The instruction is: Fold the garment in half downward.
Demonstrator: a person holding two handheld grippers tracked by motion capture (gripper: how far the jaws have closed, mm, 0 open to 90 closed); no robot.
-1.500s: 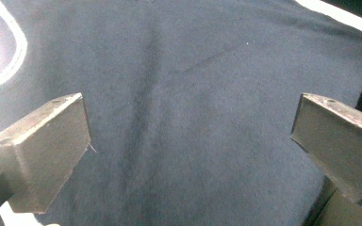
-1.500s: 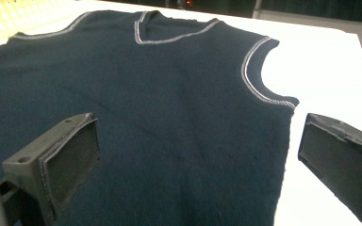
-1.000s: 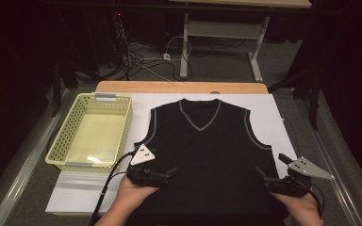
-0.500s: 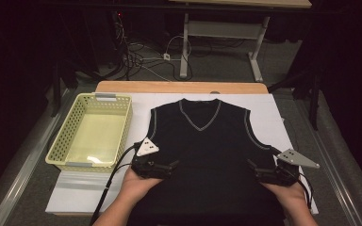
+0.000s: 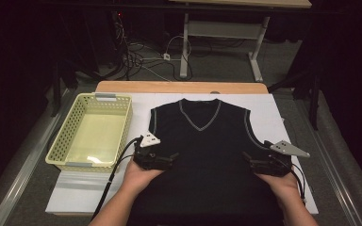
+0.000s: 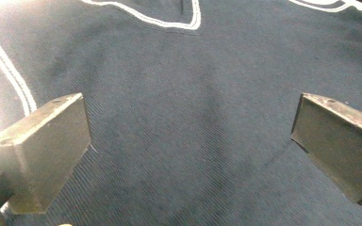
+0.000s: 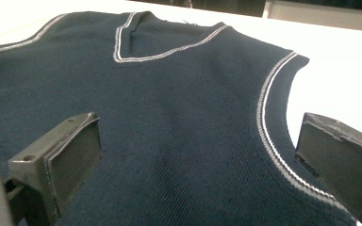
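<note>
White surface carries a dark sleeveless vest laid flat, yellow basket beside it. Your left claw and right claw rest on the vest's flanks, both spread wide, gripping nothing.

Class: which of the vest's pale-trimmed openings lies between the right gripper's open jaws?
The armhole trim on the vest, a single curve; the neckline is V-shaped.

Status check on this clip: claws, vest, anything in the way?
Left claw open, over vest. Right claw open at the armhole edge. Vest flat, not gripped. Basket off to the side, nothing blocking.
</note>
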